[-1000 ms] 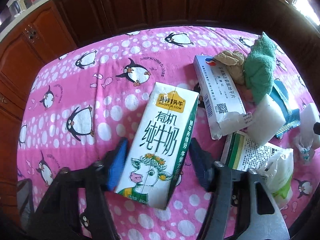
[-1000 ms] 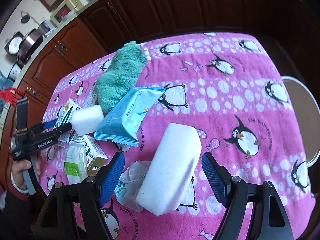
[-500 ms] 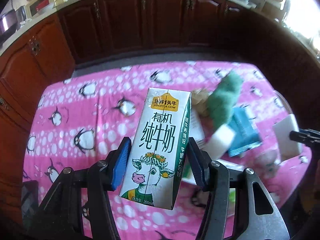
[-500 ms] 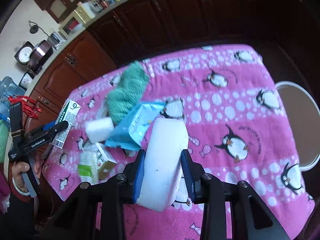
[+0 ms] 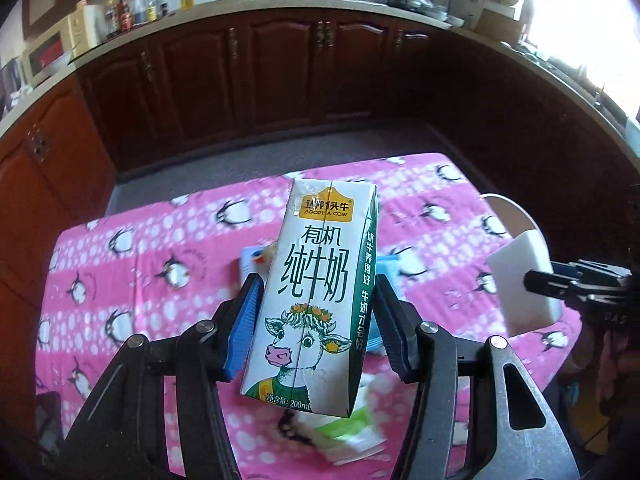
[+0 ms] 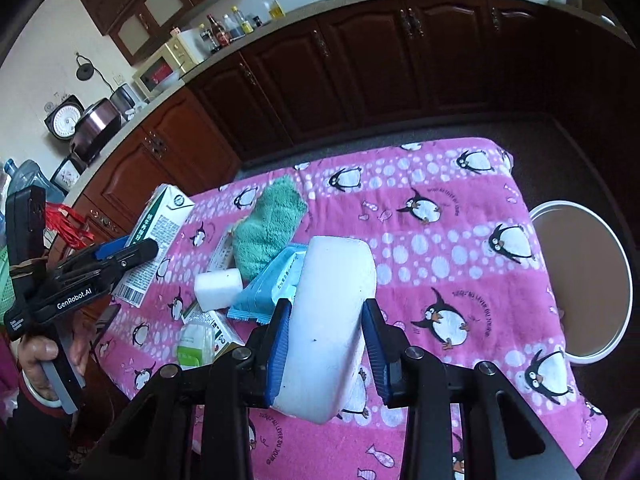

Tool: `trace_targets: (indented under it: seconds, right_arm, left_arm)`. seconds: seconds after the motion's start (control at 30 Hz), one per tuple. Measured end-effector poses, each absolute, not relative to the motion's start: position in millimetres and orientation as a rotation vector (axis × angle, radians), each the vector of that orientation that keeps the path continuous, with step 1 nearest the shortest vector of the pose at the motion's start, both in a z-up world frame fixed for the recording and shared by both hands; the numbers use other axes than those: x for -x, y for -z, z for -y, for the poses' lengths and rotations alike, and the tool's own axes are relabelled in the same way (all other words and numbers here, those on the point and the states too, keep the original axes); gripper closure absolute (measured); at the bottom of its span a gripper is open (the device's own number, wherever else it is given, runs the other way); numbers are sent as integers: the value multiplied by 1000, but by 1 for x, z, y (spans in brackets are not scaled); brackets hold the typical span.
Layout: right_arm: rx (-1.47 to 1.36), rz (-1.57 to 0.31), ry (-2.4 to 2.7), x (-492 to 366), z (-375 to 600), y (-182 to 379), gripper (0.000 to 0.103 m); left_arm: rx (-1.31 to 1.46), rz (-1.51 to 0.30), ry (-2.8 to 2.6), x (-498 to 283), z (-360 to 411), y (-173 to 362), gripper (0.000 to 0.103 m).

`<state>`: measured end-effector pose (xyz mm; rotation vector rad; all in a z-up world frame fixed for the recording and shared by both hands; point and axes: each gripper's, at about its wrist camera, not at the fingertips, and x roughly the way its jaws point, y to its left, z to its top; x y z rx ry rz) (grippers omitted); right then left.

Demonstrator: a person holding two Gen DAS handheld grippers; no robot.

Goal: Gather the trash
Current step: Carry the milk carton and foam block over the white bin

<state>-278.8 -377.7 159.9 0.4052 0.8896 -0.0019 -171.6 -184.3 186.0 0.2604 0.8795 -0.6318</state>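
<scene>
Milk carton clamped in left hand-held gripper, clear of worktop. Right hand-held gripper, jaws just closed, grips white foam block.

The left gripper pointed steeply downward, its jaws, which had just been closing a little, clamped on a milk carton held off the table. The right gripper likewise angled down, its jaws having just closed on a white foam block.
</scene>
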Motion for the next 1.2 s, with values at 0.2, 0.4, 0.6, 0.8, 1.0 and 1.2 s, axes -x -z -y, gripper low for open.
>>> trace_targets:
  seconds: [0.2, 0.4, 0.6, 0.8, 1.0, 1.2]
  right_arm:
    - [-415, -856, 26, 288, 392, -169, 69]
    - [-438, -823, 79, 303, 419, -177, 69]
    - [-455, -798, 147, 320, 449, -180, 69]
    - [-479, -778, 218, 337, 482, -181, 69]
    - [-525, -776, 281, 351, 517, -171, 69]
    - [-562, -795, 324, 362, 543, -157, 69]
  left_arm:
    - [-286, -856, 689, 186, 218, -195, 50]
    - [-313, -842, 750, 200, 254, -200, 50]
    - [-342, -835, 813, 214, 296, -203, 50]
    - [-384, -838, 870, 225, 340, -200, 51]
    - [-420, -862, 911, 229, 377, -190, 51]
    - [-449, -890, 937, 232, 411, -176, 51]
